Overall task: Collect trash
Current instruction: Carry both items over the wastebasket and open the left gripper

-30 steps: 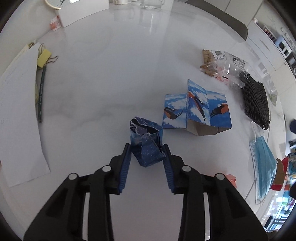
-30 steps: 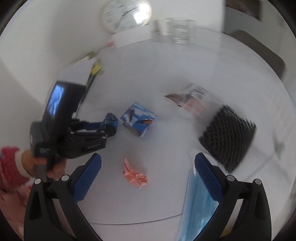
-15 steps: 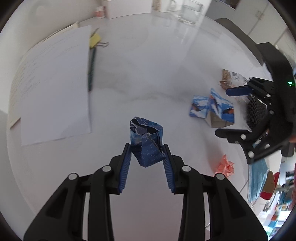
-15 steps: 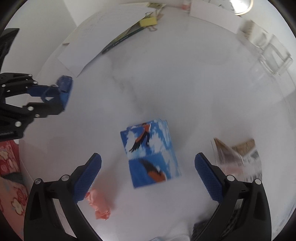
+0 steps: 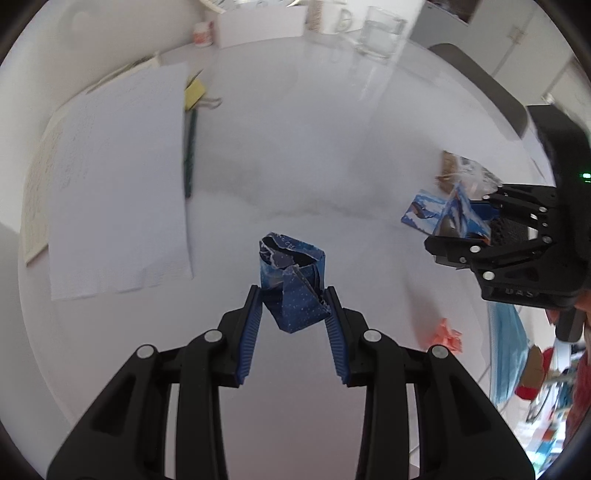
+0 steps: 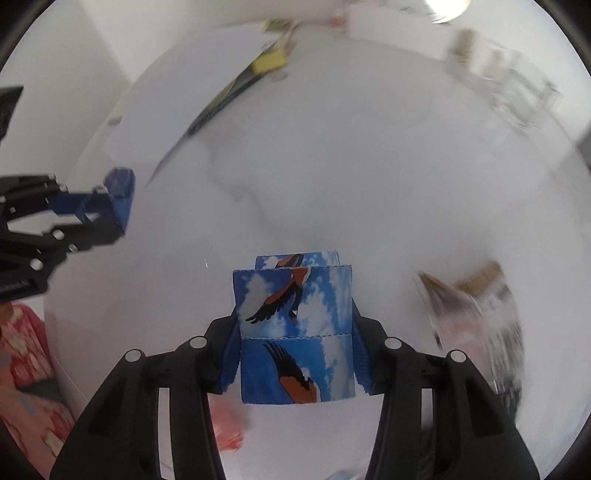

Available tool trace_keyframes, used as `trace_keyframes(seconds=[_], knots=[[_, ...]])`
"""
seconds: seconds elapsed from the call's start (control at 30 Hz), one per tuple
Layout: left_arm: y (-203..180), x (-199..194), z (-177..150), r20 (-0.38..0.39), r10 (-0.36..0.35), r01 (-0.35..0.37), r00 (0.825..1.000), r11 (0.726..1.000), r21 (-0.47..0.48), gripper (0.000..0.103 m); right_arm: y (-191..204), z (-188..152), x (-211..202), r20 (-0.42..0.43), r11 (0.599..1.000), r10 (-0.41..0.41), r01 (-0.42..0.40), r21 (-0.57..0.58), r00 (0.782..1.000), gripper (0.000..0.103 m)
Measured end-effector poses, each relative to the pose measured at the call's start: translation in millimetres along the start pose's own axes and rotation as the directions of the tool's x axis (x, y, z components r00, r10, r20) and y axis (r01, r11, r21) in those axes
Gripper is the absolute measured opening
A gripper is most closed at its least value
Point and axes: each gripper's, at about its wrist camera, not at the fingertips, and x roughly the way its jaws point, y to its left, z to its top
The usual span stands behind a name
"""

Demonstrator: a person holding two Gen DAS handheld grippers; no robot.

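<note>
Left gripper (image 5: 293, 310): fingers clamped on a crumpled dark-blue carton (image 5: 293, 284), held clear above the white table (image 5: 295, 147). Right gripper (image 6: 295, 347): jaws closing, with the flattened blue bird-print box (image 6: 295, 332) between them, blue pads against its two side edges. Beyond, on the table: pink paper scrap (image 5: 447, 334), blue face mask (image 5: 508, 354), clear wrapper (image 6: 476, 314); farther off, white paper sheet (image 5: 118, 184), green pencil (image 5: 191, 151), glass (image 5: 380, 35).
</note>
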Motion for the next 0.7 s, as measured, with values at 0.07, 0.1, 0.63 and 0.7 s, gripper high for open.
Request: trace_keyframes(seconds=[0.07,0.1,0.63,0.7], knots=[[-10,-7,2,0.011,-0.023,0.023,1.0,0.999,0.046,0.034,-1,-16,-27,0.054,0.996,-0.022,0.017,0.09,0.998,0.049],[-16,-10,3,0.016,-0.035,0.034,0.999,0.997,0.074,0.034,0,-25,-40,0.079,0.99,-0.039,0.027,0.138,0.996,0.049],[-148,-70,-64,-0.125,-0.346,0.332,0.93,0.64,0.693,0.034,105,-241,-168,0.079,0.43,-0.472,0.151,0.89,0.878,0.05],[-158,-77,-86,-0.154,-0.363,0.348,0.919,0.562,0.751,0.034,123,-258,-171,0.05,0.354,-0.502,0.153,0.923,0.863,0.05]])
